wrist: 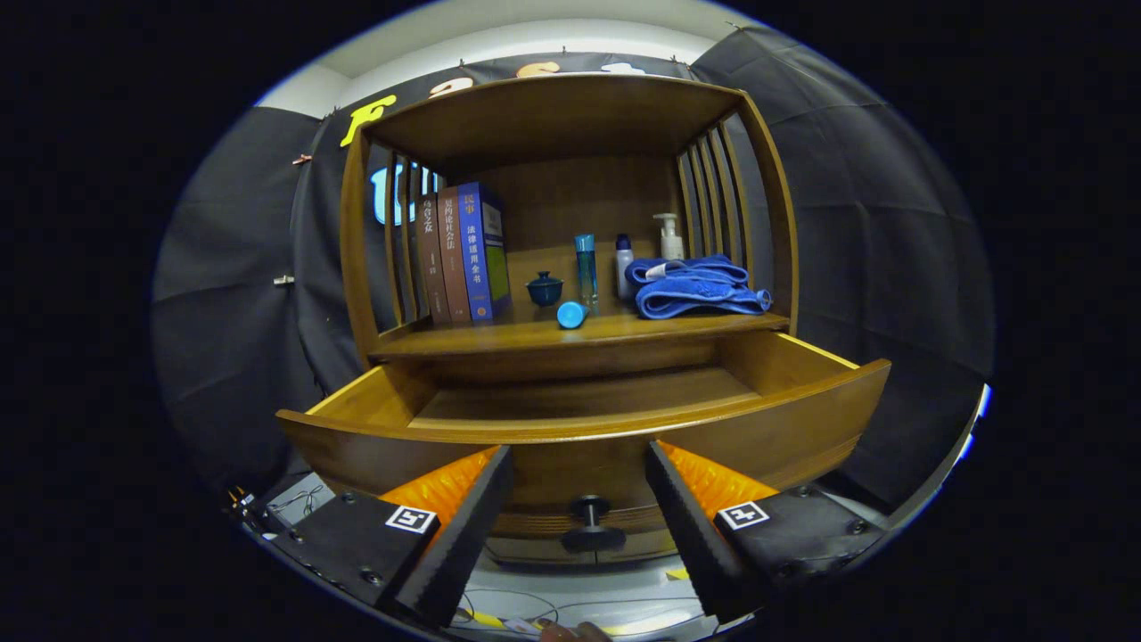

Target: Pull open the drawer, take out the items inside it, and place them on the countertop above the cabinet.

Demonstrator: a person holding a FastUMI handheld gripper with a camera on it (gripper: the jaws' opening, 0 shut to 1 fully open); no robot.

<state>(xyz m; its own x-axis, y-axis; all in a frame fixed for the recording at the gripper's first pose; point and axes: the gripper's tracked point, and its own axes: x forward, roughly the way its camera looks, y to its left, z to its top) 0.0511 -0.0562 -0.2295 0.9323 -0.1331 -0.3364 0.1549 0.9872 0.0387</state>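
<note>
The wooden drawer stands pulled out of the cabinet, and the part of its floor that I can see is bare. Its dark round knob sits on the front panel, low between my two fingers. My gripper is open, fingers spread apart just in front of the drawer's front panel, holding nothing. On the countertop above the drawer lie a folded blue towel at the right and a small blue cylinder on its side near the front edge.
On the countertop also stand three books at the left, a small dark lidded cup, a tall blue bottle, a white bottle and a pump bottle. Slatted side walls and a top board enclose the shelf.
</note>
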